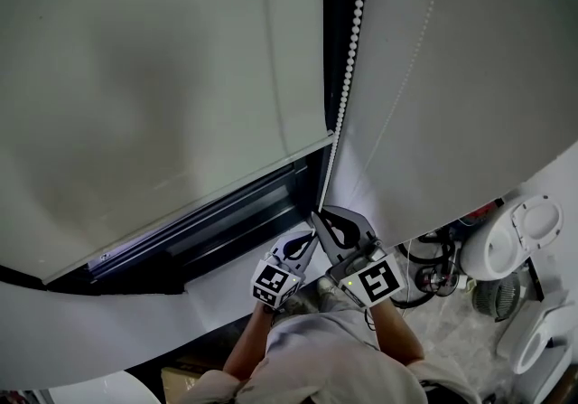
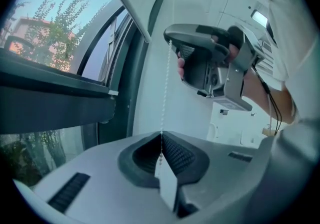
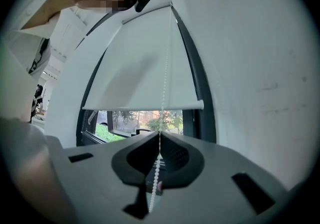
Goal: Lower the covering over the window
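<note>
The roller blind hangs over the window on the left of the head view. Its bottom rail stops short of the sill, so a strip of glass below it stays uncovered, and trees show through that strip. The dark window frame runs beneath the rail and up the blind's right edge. The white bead chain drops along that edge to the two grippers, which sit close together near the sill. The right gripper has its jaws closed on the chain, and in the right gripper view the beads pass between the pads and dangle below them. The left gripper grips the same chain just beneath it. In the left gripper view its jaws are pinched together on the beads, with a small white tab hanging below the pinch. The chain rises taut from there to the other gripper's tips above. To the right of the chain is a plain white wall. The person's forearms reach in from the near edge. Near the lower right, cables and white plastic items lie on the floor.
</note>
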Tool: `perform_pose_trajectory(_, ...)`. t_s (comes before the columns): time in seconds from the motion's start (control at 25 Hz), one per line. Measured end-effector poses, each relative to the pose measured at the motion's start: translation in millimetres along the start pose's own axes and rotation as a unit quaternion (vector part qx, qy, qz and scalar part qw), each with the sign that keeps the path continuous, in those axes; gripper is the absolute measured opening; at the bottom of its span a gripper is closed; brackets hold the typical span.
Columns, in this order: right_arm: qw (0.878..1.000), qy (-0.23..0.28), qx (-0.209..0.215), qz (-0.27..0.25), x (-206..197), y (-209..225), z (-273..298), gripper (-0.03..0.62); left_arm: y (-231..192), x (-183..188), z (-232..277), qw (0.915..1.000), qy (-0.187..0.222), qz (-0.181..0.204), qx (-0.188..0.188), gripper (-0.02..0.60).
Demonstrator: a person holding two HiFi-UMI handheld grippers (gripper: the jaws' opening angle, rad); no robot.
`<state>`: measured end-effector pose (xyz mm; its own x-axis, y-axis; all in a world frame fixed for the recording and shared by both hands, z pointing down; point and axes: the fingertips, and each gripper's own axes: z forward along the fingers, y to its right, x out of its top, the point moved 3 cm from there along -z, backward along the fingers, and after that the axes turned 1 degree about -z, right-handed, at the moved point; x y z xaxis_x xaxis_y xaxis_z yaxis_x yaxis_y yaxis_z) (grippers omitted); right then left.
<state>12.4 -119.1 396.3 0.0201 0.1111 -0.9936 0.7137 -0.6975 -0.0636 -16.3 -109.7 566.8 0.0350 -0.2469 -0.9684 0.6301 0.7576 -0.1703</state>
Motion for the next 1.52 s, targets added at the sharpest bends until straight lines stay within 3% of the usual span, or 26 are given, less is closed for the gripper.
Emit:
perform_pose_trajectory(0.32, 1.0, -0.023, -0.011, 0.014, -30.9, 3.9, -3.6, -0.002, 0.1, -23.1, -6.5, 0.999, -0.027, -0.033, -0.009, 0.022)
perform_pose_trajectory(0.48, 0.999, -0.037, -0.012, 0.017, -45.2, 4.4, -4.0, -0.002, -3.2, -10.9, -18.3, 0.9993, -0.017, -0.034, -0.003, 0.098)
perform_pose_trajectory(0.76, 0.997, -0.065, -0.01, 0.028, -71.2, 1.5, -7.5, -0.002, -4.0, 60.2, -41.3, 0.9985, 0.054, 0.001, 0.012, 0.098)
perform_pose_trajectory(1.08, 0.995, -0.088, -0.009, 0.035, -92.6, -2.4, -9.8, -0.002, 11.3, 150.5, -49.7, 0.9899, 0.129, 0.06, -0.006, 0.098)
perform_pose_trajectory(1.52, 0.991, -0.125, -0.003, 0.053, -128.4, -15.8, -15.8, -0.002, 25.2, 207.1, -31.9, 0.9811, 0.164, 0.1, -0.021, 0.087)
